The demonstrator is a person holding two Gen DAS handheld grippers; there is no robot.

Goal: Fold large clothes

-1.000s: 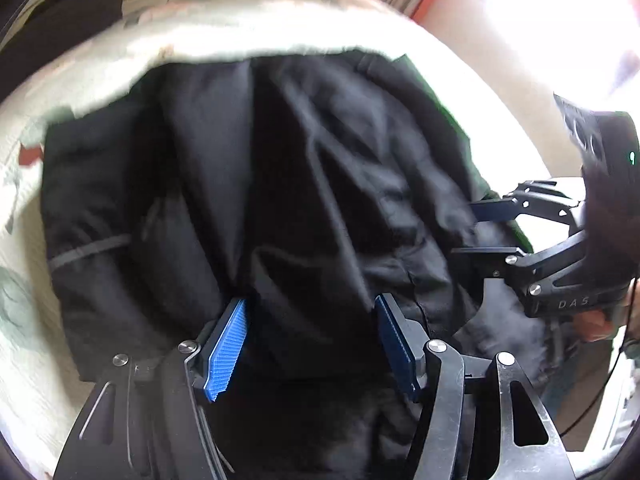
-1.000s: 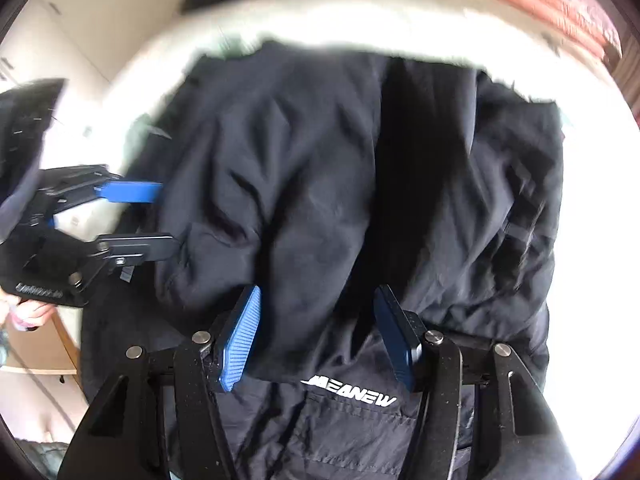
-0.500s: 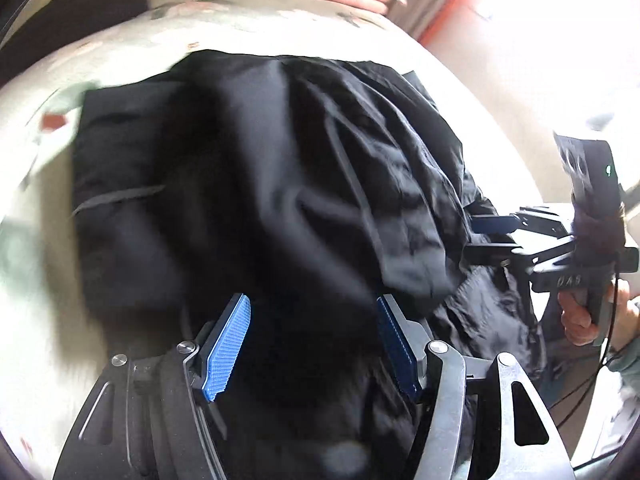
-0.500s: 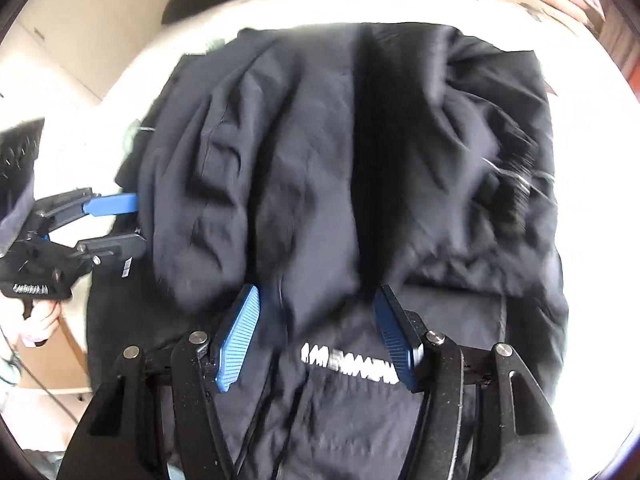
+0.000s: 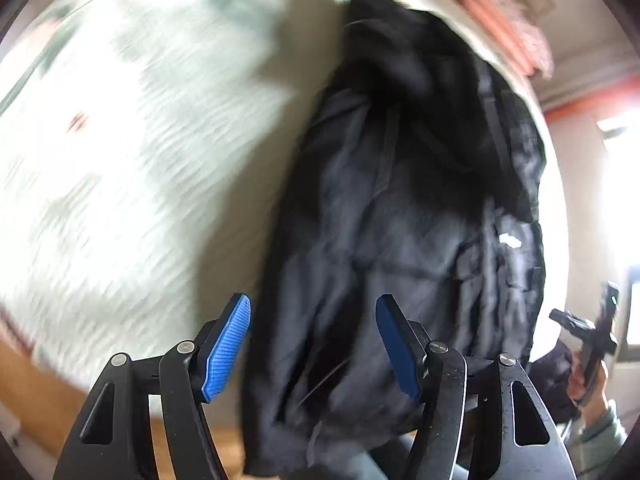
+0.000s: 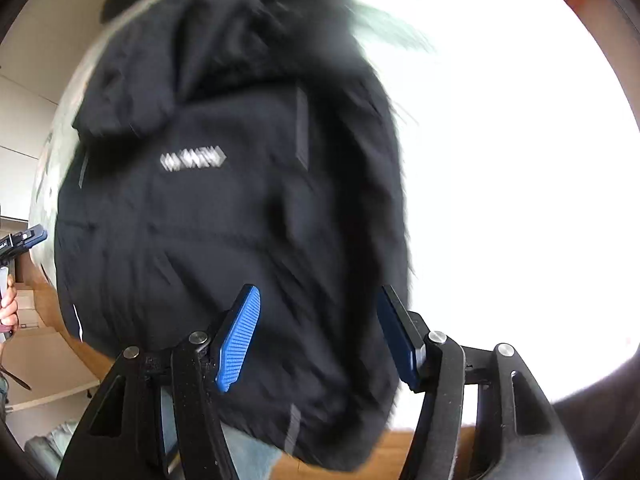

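A large black jacket (image 5: 400, 220) lies bunched on a pale patterned bed, its lower edge hanging over the near side. In the right wrist view the jacket (image 6: 224, 216) shows a white logo and grey stripes. My left gripper (image 5: 314, 344) is open and empty, its blue pads above the jacket's left edge. My right gripper (image 6: 320, 336) is open and empty over the jacket's lower right part. The right gripper also shows at the far right of the left wrist view (image 5: 580, 328), held in a hand. Both views are motion-blurred.
The pale floral bedcover (image 5: 120, 140) spreads left of the jacket. A pink pillow (image 5: 500, 28) lies at the far end. Wooden floor (image 5: 48, 380) shows below the bed edge. Bright glare fills the right side of the right wrist view (image 6: 520, 180).
Both grippers have pulled back and swung outward. The jacket sits farther away and to the side in both views. The logo has moved from near my right fingers to farther up.
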